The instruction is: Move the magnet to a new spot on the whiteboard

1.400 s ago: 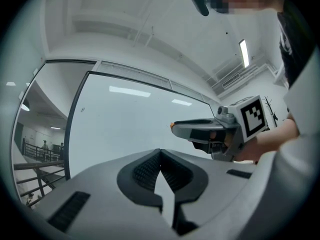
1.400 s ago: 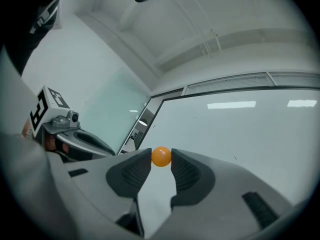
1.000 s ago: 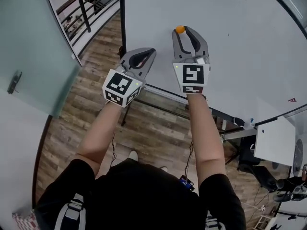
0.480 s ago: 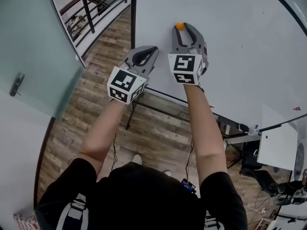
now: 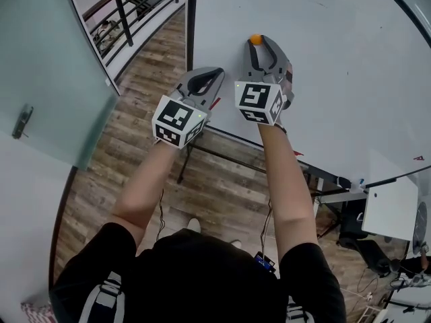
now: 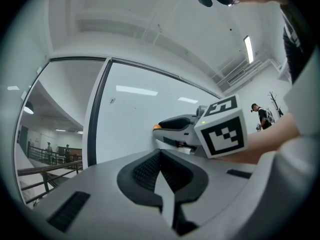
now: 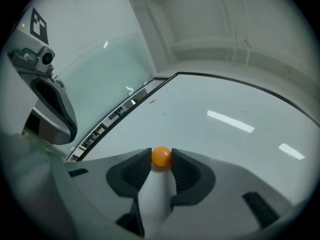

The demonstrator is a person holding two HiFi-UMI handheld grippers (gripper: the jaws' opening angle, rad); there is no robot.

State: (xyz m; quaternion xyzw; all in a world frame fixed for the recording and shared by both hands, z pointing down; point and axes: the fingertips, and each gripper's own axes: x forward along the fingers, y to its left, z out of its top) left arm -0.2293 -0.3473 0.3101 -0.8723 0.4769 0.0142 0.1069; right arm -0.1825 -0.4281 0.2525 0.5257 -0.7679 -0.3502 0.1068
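Observation:
A small round orange magnet (image 5: 256, 40) sits against the whiteboard (image 5: 337, 59), pinched at the tip of my right gripper (image 5: 256, 41). In the right gripper view the magnet (image 7: 161, 156) is pressed between the two dark pads of that gripper (image 7: 161, 159), right at the board's surface (image 7: 215, 129). My left gripper (image 5: 204, 70) hangs lower left of the right one, near the board's left edge, its jaws closed together with nothing in them. In the left gripper view that gripper (image 6: 161, 151) is shut, and the right gripper with the magnet (image 6: 157, 127) shows beyond it.
The whiteboard's dark frame edge (image 5: 190, 25) runs down the left. A frosted glass door (image 5: 47, 73) stands at the left, a railing (image 5: 128, 12) behind it. Wooden floor (image 5: 135, 133) lies below. The board's stand and a white box (image 5: 387, 207) are at the lower right.
Both grippers have shifted slightly right and up in the head view. The right gripper has kept its hold on the magnet and rolled a little, its marker cube turning.

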